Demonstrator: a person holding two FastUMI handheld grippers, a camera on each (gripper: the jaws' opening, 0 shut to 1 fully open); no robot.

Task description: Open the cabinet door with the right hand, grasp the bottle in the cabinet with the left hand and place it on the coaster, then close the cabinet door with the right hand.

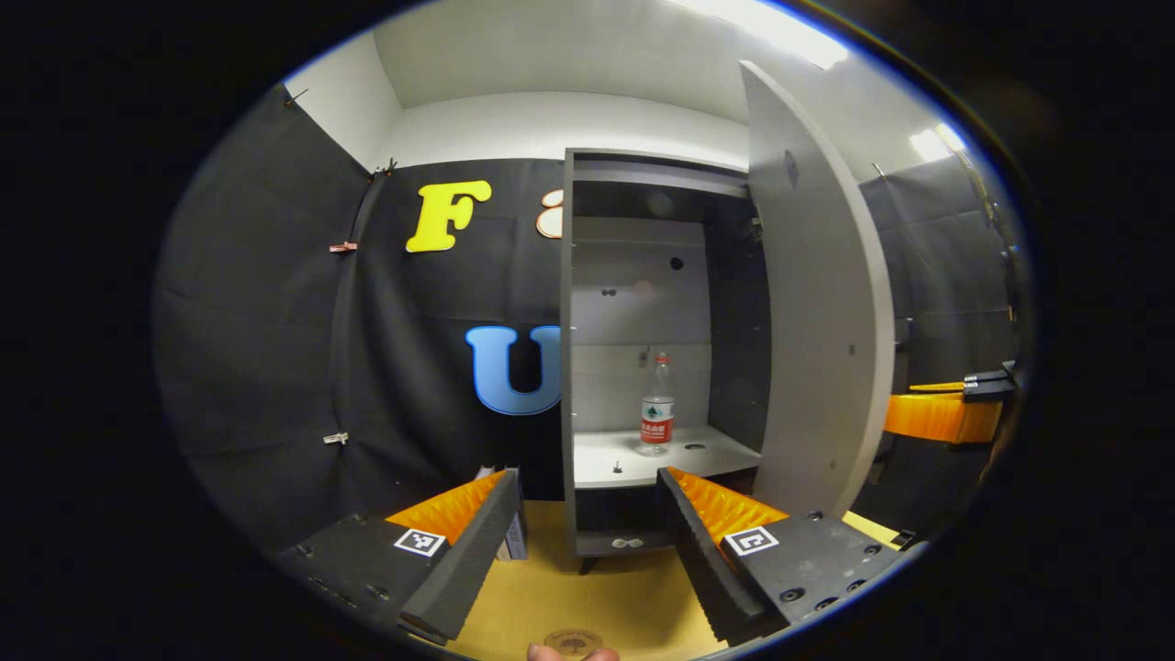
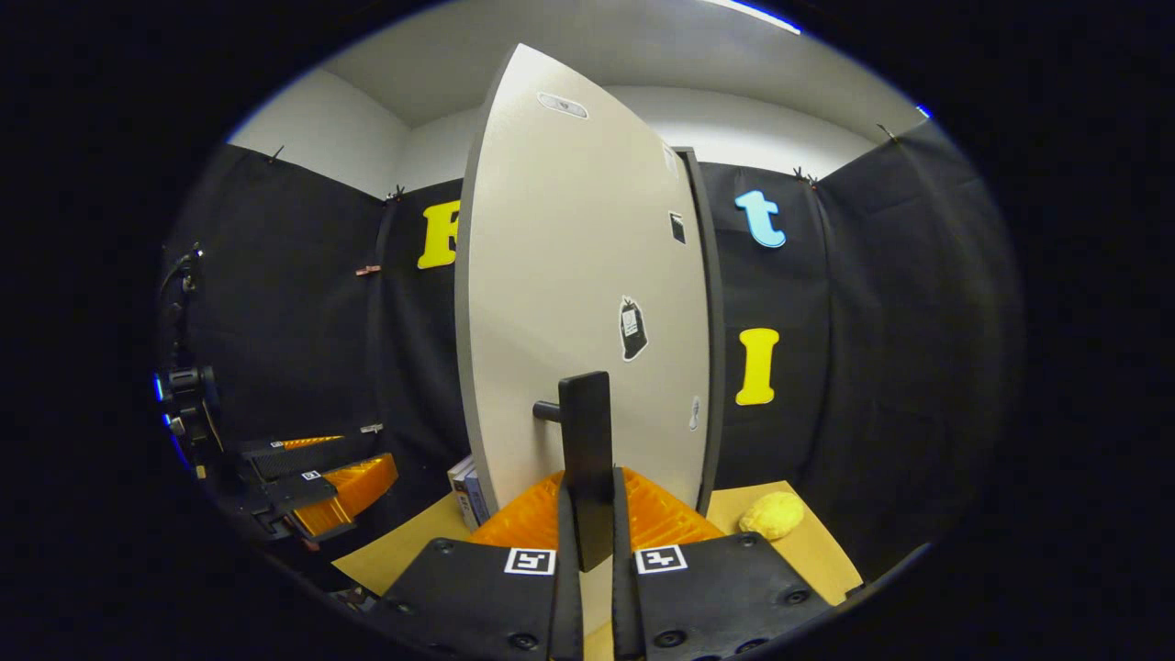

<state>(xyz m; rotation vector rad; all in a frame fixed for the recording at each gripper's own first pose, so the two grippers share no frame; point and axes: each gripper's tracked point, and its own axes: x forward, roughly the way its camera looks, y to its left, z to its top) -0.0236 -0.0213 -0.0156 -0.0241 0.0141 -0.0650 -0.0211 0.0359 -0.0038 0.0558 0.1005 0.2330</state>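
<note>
Left gripper view: cabinet door (image 1: pixel 817 303) swung wide on the right, leaving cabinet (image 1: pixel 643 349) interior exposed, presumably so the left side gets a straight line in. Bottle (image 1: pixel 657 404) upright on the lower shelf (image 1: pixel 643 454), toward the back, red label facing out, cap on; small dark bits on the shelf beside it, too small to identify. Left gripper (image 1: pixel 587 542) spread wide, nothing between the fingers, held low over the yellow tabletop (image 1: pixel 597 588) and aimed squarely at the opening; bottle sits in the gap line between the fingers but well apart from them. Looks like a pre-reach pose, level and centred. Coaster (image 1: pixel 573 640) at the very bottom edge, on the tabletop just ahead of a fingertip of the holding hand, so the drop-off spot is close under the gripper. Orange body of the other gripper visible past the door's edge, far right. Right gripper view: right gripper (image 2: pixel 588 542) clamped on the dark vertical door handle (image 2: pixel 586 459), both fingers pressed flat to its sides, handle standing up between them. Door face fills the middle, seen from the outside, angled away. Grip probably kept to hold the door open during the pick and be ready for the close. Left gripper off at lower left, fingers apart. Yellow sponge-like lump (image 2: pixel 773 514) on the tabletop at right, some books (image 2: pixel 466 491) by the cabinet base.
</note>
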